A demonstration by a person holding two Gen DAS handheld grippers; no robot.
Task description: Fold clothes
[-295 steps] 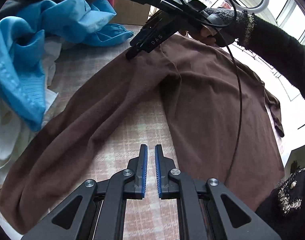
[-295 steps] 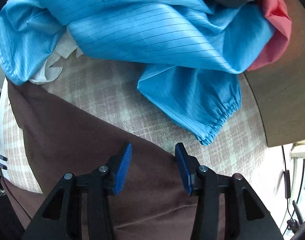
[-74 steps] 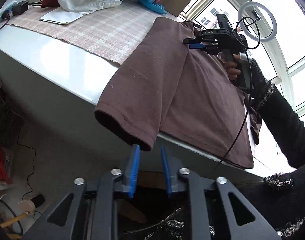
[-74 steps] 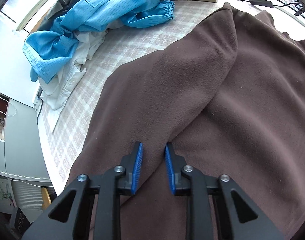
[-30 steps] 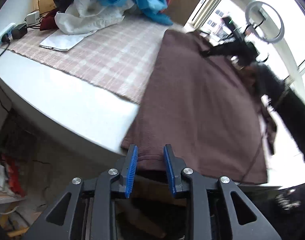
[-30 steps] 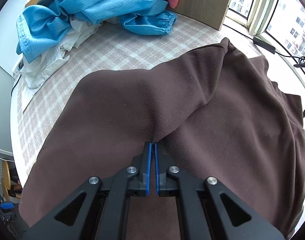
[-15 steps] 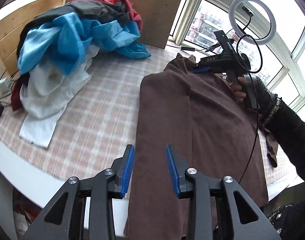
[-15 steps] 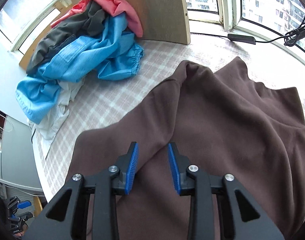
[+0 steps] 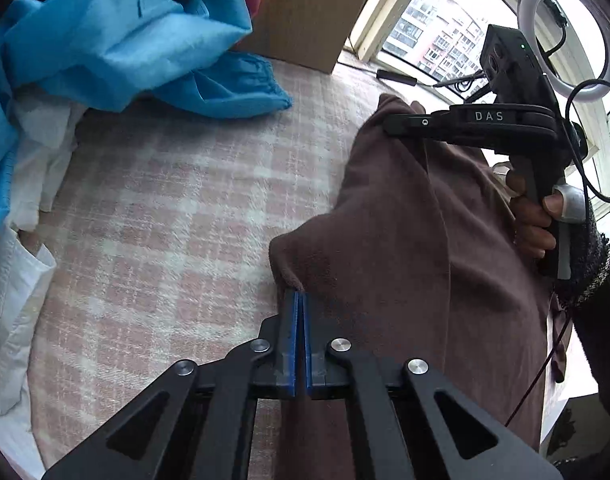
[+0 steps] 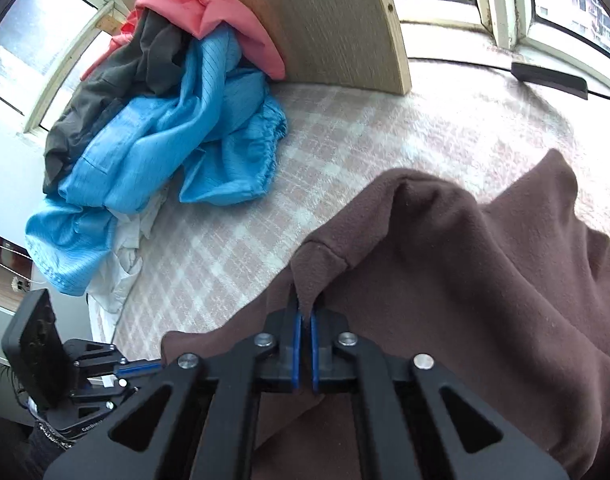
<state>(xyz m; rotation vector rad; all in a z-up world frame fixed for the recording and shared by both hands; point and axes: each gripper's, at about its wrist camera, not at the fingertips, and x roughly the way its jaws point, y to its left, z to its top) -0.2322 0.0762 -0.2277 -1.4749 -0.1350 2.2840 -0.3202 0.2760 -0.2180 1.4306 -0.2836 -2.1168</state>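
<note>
A brown fleece garment (image 9: 417, 248) lies on the checked tablecloth (image 9: 177, 216), its left side lifted and folded toward the middle. My left gripper (image 9: 299, 300) is shut on a bunched fold of its near edge. My right gripper (image 10: 305, 316) is shut on another fold near the cuff seam (image 10: 325, 256); it also shows in the left wrist view (image 9: 389, 124), pinching the raised far edge of the garment. The brown garment fills the right of the right wrist view (image 10: 485, 280). The left gripper appears at that view's lower left (image 10: 145, 366).
A pile of clothes lies at the far left: blue jacket (image 9: 117, 40) (image 10: 165, 132), white cloth (image 9: 9, 288), dark grey (image 10: 117, 68) and pink pieces (image 10: 225, 12). A wooden board (image 10: 325, 20) stands behind. A ring light (image 9: 565, 32) and cables are by the window.
Both grippers were open half a second ago and are now shut on folds of the brown garment. The garment's left edge has been lifted off the cloth and bunched.
</note>
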